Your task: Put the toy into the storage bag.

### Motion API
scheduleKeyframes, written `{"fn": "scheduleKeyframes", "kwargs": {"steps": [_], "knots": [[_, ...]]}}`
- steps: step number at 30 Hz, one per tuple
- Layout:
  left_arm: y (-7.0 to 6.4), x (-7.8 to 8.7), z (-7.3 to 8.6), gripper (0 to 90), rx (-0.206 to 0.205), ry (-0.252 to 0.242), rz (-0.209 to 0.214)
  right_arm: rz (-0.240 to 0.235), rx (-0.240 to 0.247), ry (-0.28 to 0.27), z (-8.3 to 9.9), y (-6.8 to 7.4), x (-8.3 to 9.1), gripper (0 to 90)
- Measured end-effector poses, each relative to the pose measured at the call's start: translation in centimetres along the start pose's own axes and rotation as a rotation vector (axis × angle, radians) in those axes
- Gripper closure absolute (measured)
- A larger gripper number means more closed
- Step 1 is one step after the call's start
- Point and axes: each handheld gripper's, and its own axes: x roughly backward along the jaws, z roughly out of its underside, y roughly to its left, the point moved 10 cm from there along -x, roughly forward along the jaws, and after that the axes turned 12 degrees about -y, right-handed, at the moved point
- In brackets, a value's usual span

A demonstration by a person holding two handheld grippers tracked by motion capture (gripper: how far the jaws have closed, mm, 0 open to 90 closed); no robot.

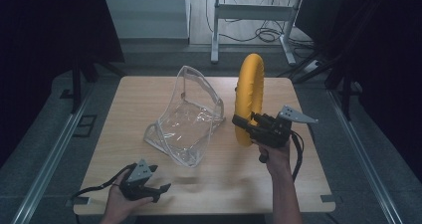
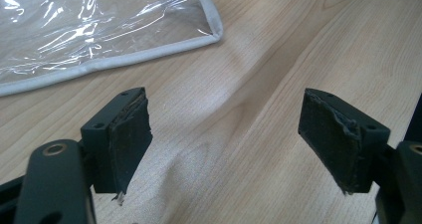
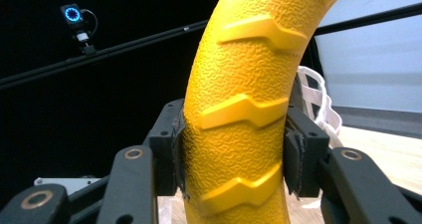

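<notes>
Resting low at the table's near edge, the left gripper [image 1: 160, 190] waits with its jaws spread wide over bare wood and nothing between them; farther in, the right gripper [image 1: 242, 124] is clenched on the lower arc of the yellow ring [image 1: 249, 97], which stands upright on edge at the table's right half; just to its left the clear plastic bag [image 1: 186, 122] sits slumped, its mouth facing up and partly open; the step looks like loading the ring into the bag, so the free gripper should pinch the bag's grey-trimmed rim [image 2: 149, 55] and hold the mouth wide while the ring tilts in edge-first, the grip kept firm against rolling
</notes>
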Motion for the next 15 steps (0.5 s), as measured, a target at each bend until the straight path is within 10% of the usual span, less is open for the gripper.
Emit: {"fn": "scheduleKeyframes", "kwargs": {"steps": [15], "knots": [[-0.02,0.01,0.09,20.4,-0.007,0.007,0.004,-0.015,-0.015,-0.042,-0.17,0.55,-0.96,50.8]]}}
